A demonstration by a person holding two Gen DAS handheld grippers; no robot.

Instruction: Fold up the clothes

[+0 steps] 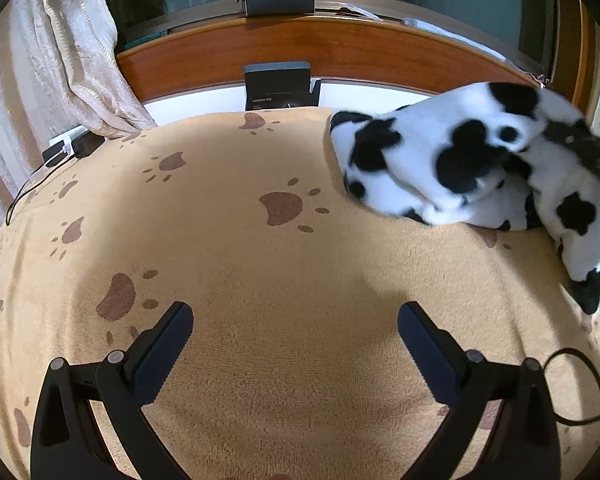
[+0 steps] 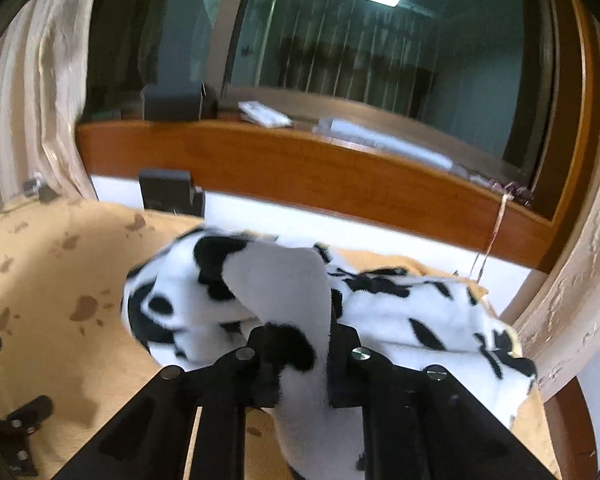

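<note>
The right gripper [image 2: 300, 344] pinches a fold of the cow-print garment [image 2: 284, 292]; left of that garment, the left gripper [image 1: 296, 316] gapes wide over the paw-print blanket [image 1: 228, 248], its 2 fingers [image 1: 168, 344] holding nothing.

Garment [image 2: 400, 312]: plush fleece, matt.
Blanket [image 1: 284, 280]: looped terry cloth.
Headboard [image 1: 300, 52]: glossy varnished wood.
Curtain [image 1: 48, 64]: sheeny cloth.

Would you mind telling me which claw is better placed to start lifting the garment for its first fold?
The right claw: it is shut on the black-and-white spotted fleece garment. The left claw hangs open over bare tan paw-print blanket, apart from the garment.
</note>
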